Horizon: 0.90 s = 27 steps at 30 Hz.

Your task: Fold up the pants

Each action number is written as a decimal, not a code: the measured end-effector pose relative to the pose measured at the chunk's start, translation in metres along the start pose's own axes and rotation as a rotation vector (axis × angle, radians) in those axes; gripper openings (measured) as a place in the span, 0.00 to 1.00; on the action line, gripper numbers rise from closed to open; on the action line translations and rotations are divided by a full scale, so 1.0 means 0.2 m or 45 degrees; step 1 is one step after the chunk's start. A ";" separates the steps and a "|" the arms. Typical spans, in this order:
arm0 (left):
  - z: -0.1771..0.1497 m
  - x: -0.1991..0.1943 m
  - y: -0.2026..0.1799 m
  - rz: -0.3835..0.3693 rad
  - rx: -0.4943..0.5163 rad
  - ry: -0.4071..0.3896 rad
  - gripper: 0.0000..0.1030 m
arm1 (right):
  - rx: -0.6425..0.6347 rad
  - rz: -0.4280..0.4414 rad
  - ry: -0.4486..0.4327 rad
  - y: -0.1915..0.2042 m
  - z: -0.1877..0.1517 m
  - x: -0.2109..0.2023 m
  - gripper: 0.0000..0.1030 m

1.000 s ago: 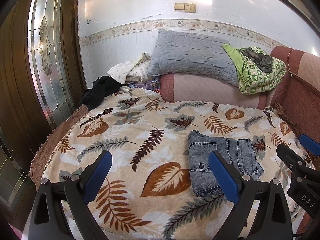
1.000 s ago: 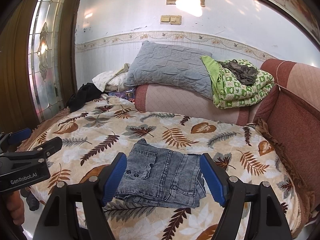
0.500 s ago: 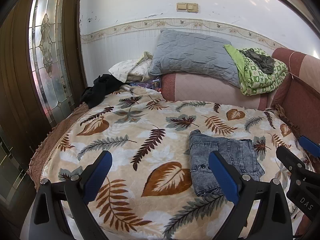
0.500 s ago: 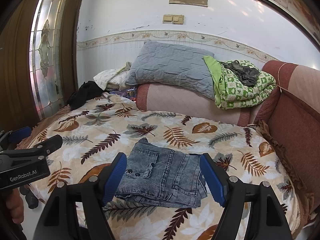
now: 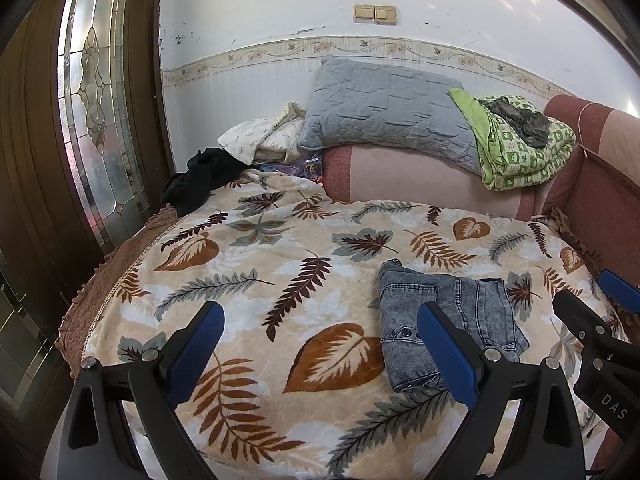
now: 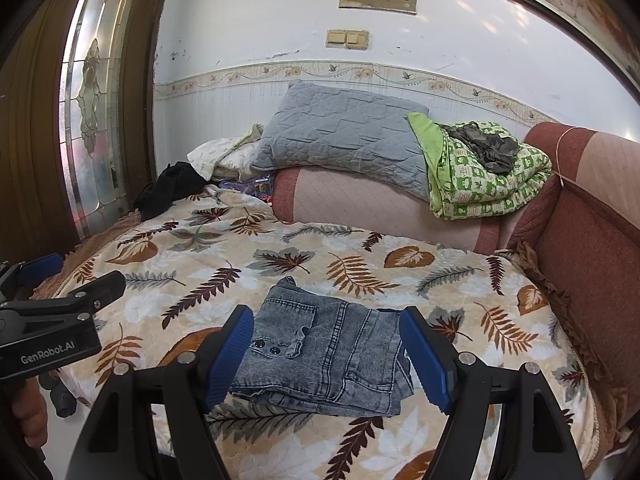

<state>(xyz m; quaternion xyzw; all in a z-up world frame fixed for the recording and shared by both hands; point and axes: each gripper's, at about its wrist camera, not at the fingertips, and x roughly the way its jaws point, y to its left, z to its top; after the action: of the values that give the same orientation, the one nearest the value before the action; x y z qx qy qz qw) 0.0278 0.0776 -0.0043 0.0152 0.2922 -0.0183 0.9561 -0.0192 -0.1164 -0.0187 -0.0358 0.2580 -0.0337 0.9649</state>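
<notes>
Grey denim pants [image 6: 324, 354] lie folded into a compact stack on the leaf-patterned bedspread [image 6: 248, 280], near the front edge. They also show in the left wrist view [image 5: 444, 320], right of centre. My left gripper [image 5: 320, 340] is open and empty, above the bed's front edge, left of the pants. My right gripper [image 6: 326, 356] is open and empty, held back from the pants, which appear between its blue pads. Each gripper shows at the edge of the other's view.
A grey pillow [image 6: 344, 140] and a green patterned blanket [image 6: 484, 176] rest on a pink bolster at the back. Black clothing [image 6: 168, 188] lies at the back left. A red padded side [image 6: 592, 248] rises at the right. A glass door panel [image 5: 100, 120] stands left.
Both grippers have tilted slightly down and drawn back a little. The pants lie unmoved. Both stay open.
</notes>
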 end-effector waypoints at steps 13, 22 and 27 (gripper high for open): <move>0.01 -0.02 0.01 -0.003 -0.005 -0.008 0.94 | -0.020 0.003 -0.011 0.02 0.02 -0.03 0.76; 0.01 -0.03 0.02 -0.001 -0.012 -0.007 0.94 | -0.025 0.001 -0.012 0.03 0.03 -0.03 0.76; 0.00 -0.03 0.02 0.000 -0.014 -0.002 0.94 | -0.025 0.002 -0.011 0.03 0.03 -0.03 0.76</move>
<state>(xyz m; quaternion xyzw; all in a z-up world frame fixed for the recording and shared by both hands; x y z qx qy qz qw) 0.0241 0.0817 -0.0006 0.0101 0.2914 -0.0166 0.9564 -0.0218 -0.1088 -0.0119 -0.0452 0.2543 -0.0305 0.9656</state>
